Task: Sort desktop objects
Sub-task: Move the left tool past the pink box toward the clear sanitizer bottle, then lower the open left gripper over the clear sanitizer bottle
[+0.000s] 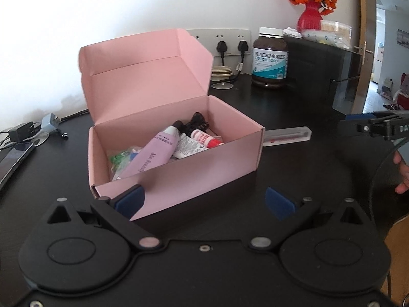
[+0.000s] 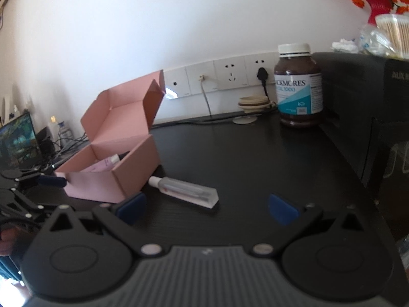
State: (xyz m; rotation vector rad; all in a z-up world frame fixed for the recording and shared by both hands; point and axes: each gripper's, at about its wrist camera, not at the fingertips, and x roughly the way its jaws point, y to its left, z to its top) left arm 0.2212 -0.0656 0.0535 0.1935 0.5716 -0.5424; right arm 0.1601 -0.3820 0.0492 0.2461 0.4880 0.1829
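Sitting on black desk (image 2: 242, 153), pink box (image 1: 179, 176), both tools (image 1: 204, 202) (image 2: 207, 208) spread apart, white wall (image 2: 153, 25) w/ sockets (image 2: 230, 76)

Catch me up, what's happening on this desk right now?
A person is sorting desk items into an open pink box with two handheld grippers. The box already holds a lilac tube, a small red-capped tube and other small items. A clear plastic case lies on the dark desk beside the box, not yet picked up. The left gripper faces the box front, the right gripper faces the case. Both have jaws open and empty.
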